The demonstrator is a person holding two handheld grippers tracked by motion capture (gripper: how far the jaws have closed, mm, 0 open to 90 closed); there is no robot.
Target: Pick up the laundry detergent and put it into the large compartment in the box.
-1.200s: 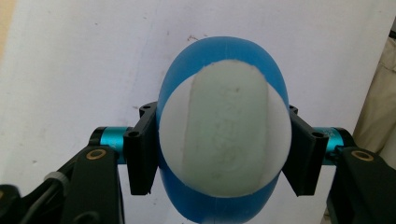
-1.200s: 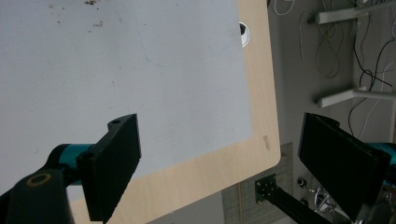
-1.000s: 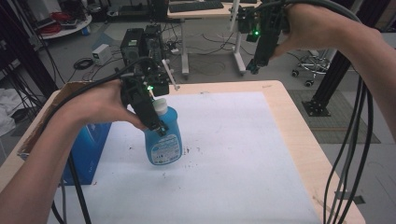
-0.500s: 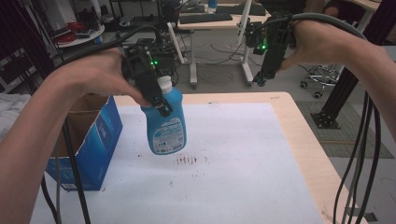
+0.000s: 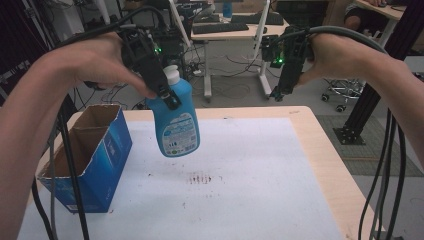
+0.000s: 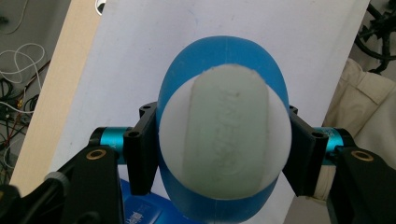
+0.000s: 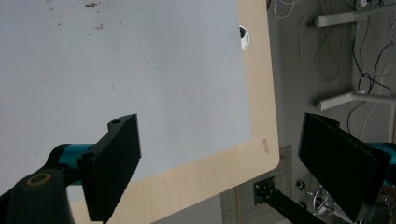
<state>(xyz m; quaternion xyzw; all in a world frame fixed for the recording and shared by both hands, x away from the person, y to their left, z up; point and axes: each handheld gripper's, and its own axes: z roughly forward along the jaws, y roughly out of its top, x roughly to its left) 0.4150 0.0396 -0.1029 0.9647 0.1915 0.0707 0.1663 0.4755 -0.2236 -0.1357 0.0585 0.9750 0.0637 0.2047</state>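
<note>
A blue bottle [image 5: 176,122] with a white cap [image 5: 171,74] hangs in the air over the white mat, tilted slightly. My left gripper [image 5: 166,95] is shut on its neck from above. In the left gripper view the cap [image 6: 224,140] is seen from the top, and the two black jaws press on the bottle's shoulders [image 6: 219,56] from either side. My right gripper [image 5: 277,94] is held up beyond the table's far edge, pointing down. In the right gripper view that gripper [image 7: 229,158] stands wide open with nothing between its jaws.
An open blue cardboard box [image 5: 95,160] stands at the left of the table, just left of the hanging bottle. The white mat [image 5: 250,165] has small dark specks near its middle. A wooden table edge [image 5: 325,150] runs along the right. Cables trail from both hands.
My left gripper has lifted the blue bottle off the mat, and it now hangs above the table. The right gripper has stayed where it was.
</note>
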